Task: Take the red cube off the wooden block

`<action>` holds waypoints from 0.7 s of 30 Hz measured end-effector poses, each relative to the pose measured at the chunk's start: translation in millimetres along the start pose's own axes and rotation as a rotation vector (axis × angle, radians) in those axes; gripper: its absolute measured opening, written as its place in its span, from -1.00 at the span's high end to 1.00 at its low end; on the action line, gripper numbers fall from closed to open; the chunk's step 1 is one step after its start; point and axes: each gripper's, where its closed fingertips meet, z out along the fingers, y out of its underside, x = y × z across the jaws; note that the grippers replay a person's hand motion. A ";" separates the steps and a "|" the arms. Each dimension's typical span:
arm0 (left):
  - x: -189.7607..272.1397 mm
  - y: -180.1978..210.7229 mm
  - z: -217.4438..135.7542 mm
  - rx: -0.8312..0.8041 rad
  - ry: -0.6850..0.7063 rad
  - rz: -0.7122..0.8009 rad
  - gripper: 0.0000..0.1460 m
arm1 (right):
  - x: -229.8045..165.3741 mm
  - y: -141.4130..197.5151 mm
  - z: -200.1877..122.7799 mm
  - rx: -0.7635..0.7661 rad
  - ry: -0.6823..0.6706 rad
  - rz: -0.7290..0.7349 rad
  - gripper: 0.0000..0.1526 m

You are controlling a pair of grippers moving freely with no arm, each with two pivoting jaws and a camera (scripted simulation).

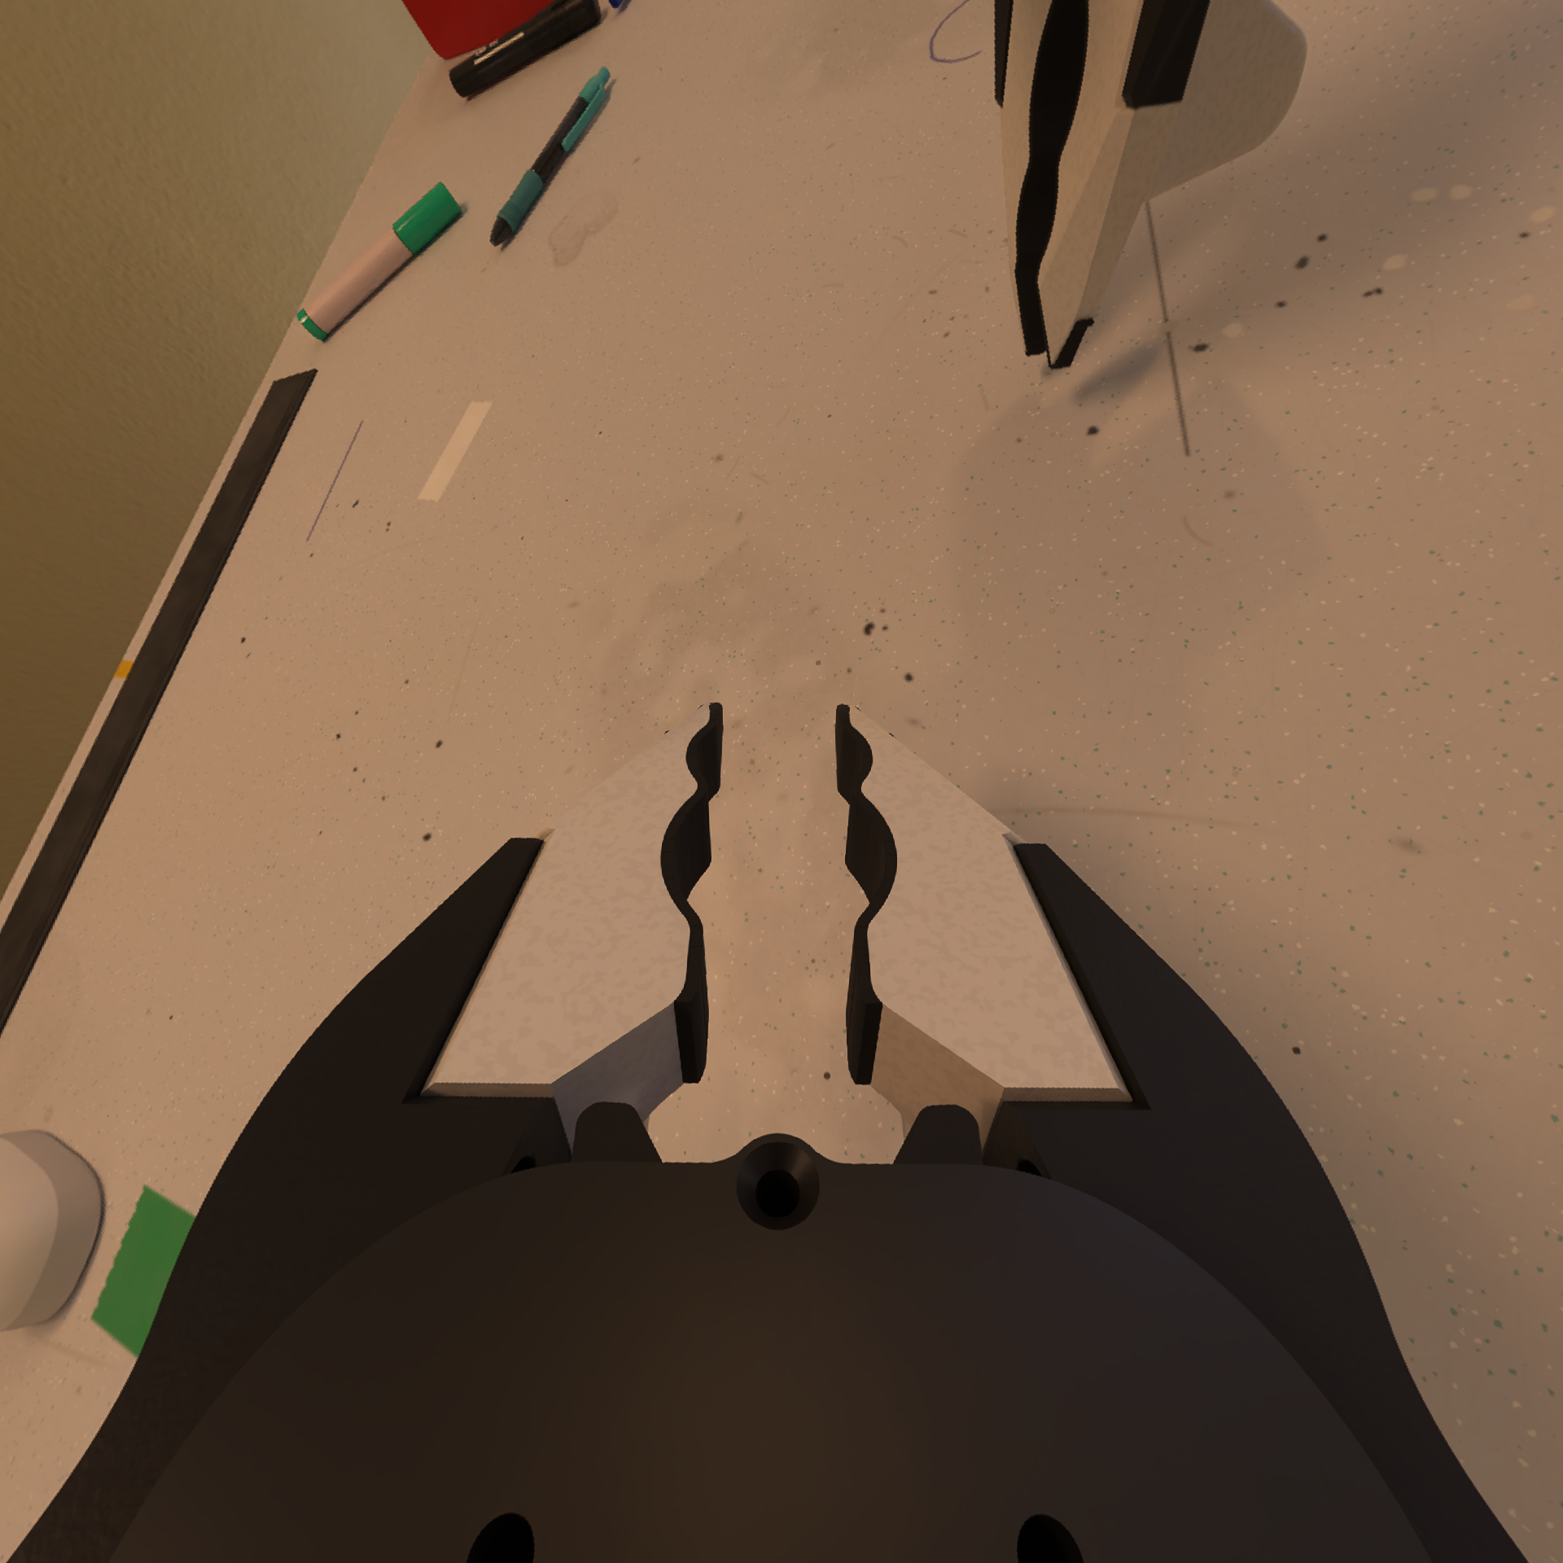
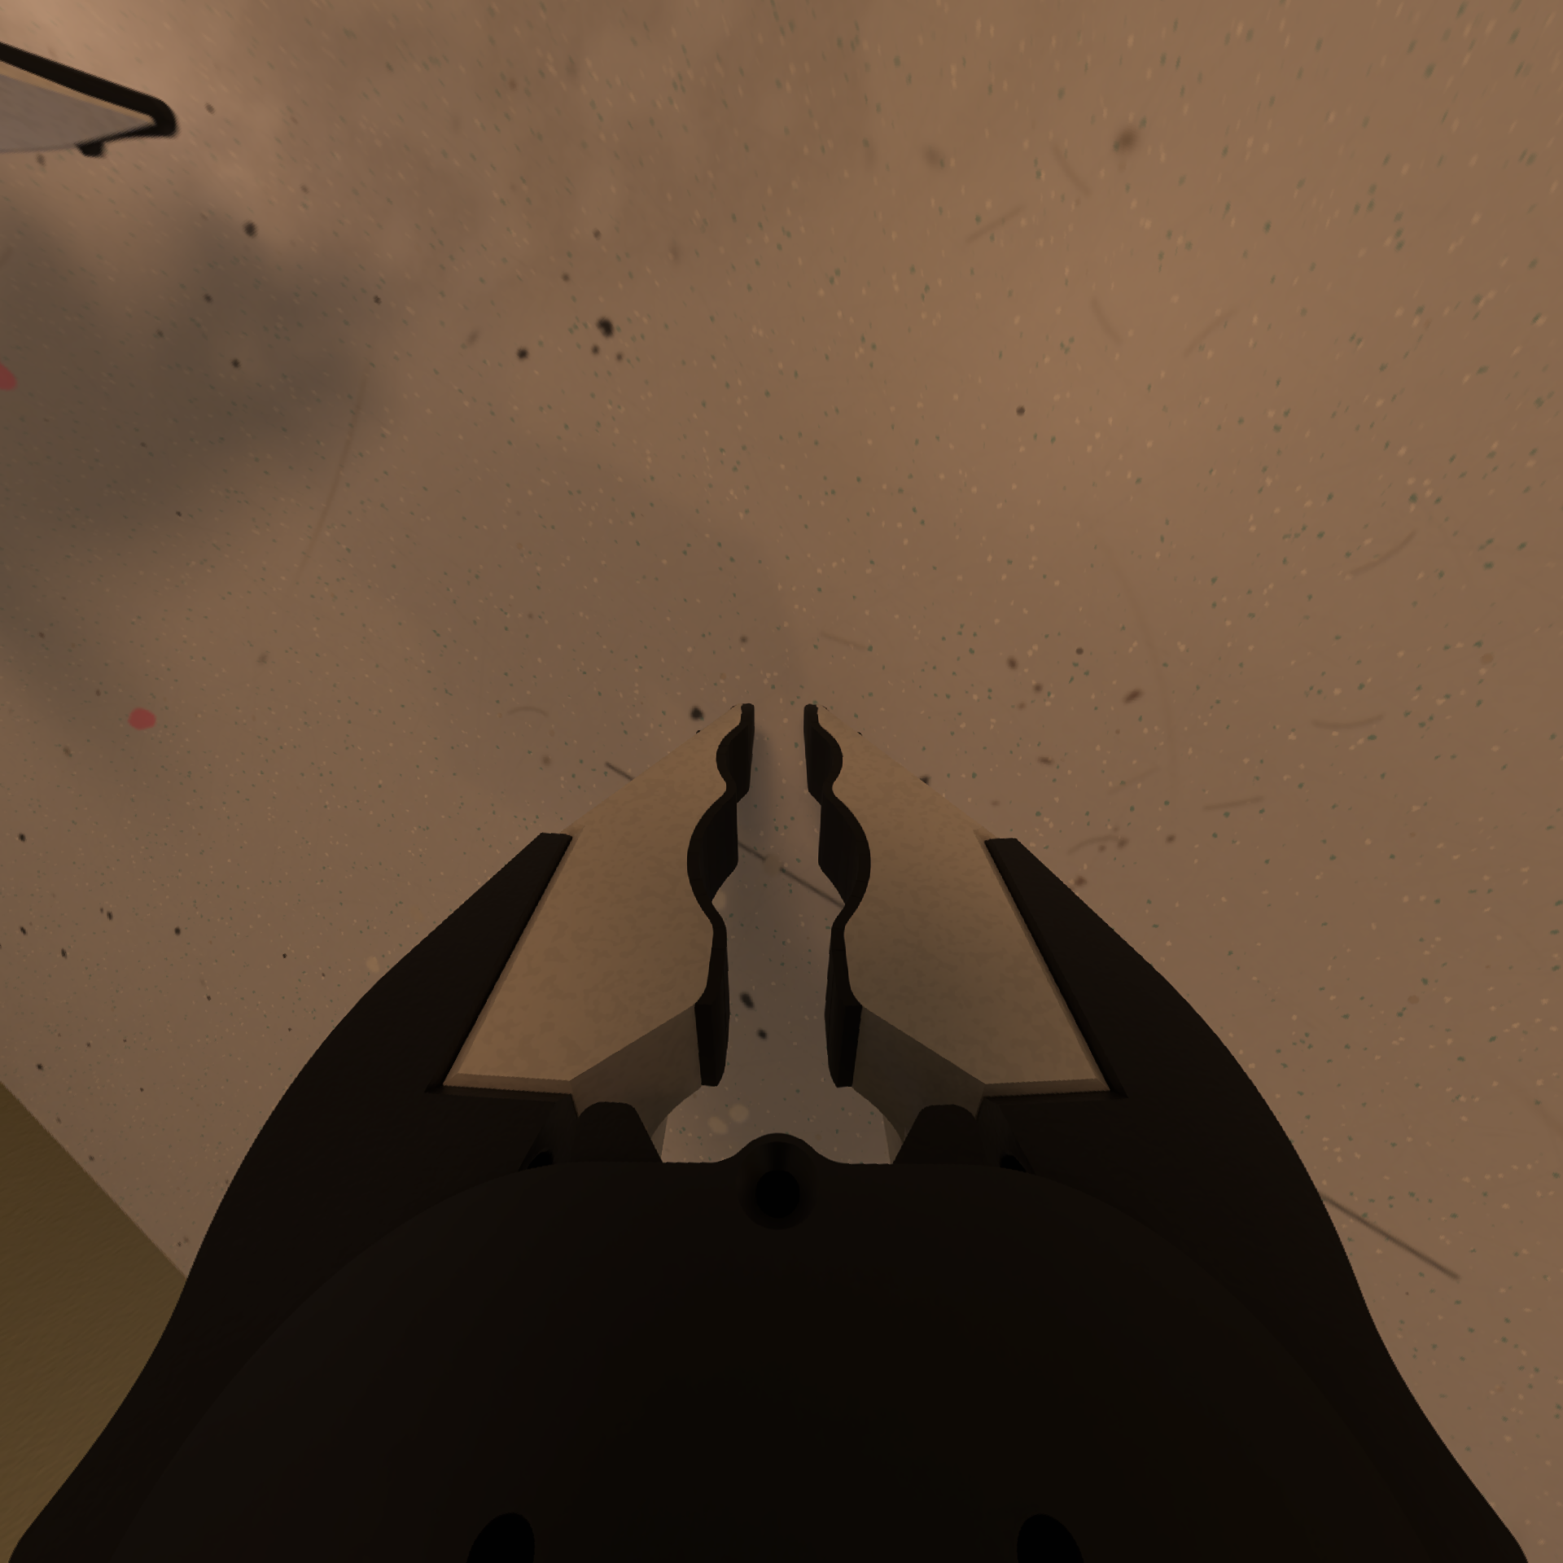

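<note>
My left gripper (image 1: 778, 715) hangs over the bare speckled table (image 1: 846, 507), jaws open with nothing between them. My right gripper (image 2: 778, 715) is also over bare table, jaws a narrow gap apart and empty. It shows in the left wrist view (image 1: 1053, 351) at the upper right, tips pointing down close to the table. A corner of a red object (image 1: 474, 21) shows at the top edge of the left wrist view. I cannot tell whether it is the cube. No wooden block is in view.
A black marker (image 1: 524, 42), a teal pen (image 1: 554, 156) and a green-capped white marker (image 1: 381, 258) lie near the table's left edge, by a black strip (image 1: 169, 609). A white cylinder (image 1: 42, 1226) and a green patch (image 1: 144, 1269) are at lower left. Part of the left gripper (image 2: 85, 118) shows at top left.
</note>
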 end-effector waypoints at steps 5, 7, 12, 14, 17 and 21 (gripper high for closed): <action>3.0 6.2 -2.6 0.025 0.002 -0.022 0.64 | -0.6 -24.6 -10.6 0.229 -0.029 -0.097 0.80; 0.5 7.1 2.2 0.030 -0.004 -0.031 0.64 | 9.1 -37.6 -14.0 0.409 0.006 -0.134 0.77; -13.9 -9.6 14.2 0.087 -0.014 -0.070 0.59 | 35.3 -56.9 -31.1 0.718 0.151 -0.158 0.80; -18.1 -17.6 16.9 0.123 -0.019 -0.083 0.59 | 40.1 -64.0 -45.4 0.819 0.227 -0.194 0.81; -20.1 -22.0 21.5 0.156 -0.014 -0.108 0.60 | 43.9 -72.8 -62.5 0.929 0.350 -0.265 0.81; -20.2 -27.1 23.9 0.164 -0.026 -0.102 0.59 | 48.7 -83.6 -69.9 0.981 0.357 -0.272 0.82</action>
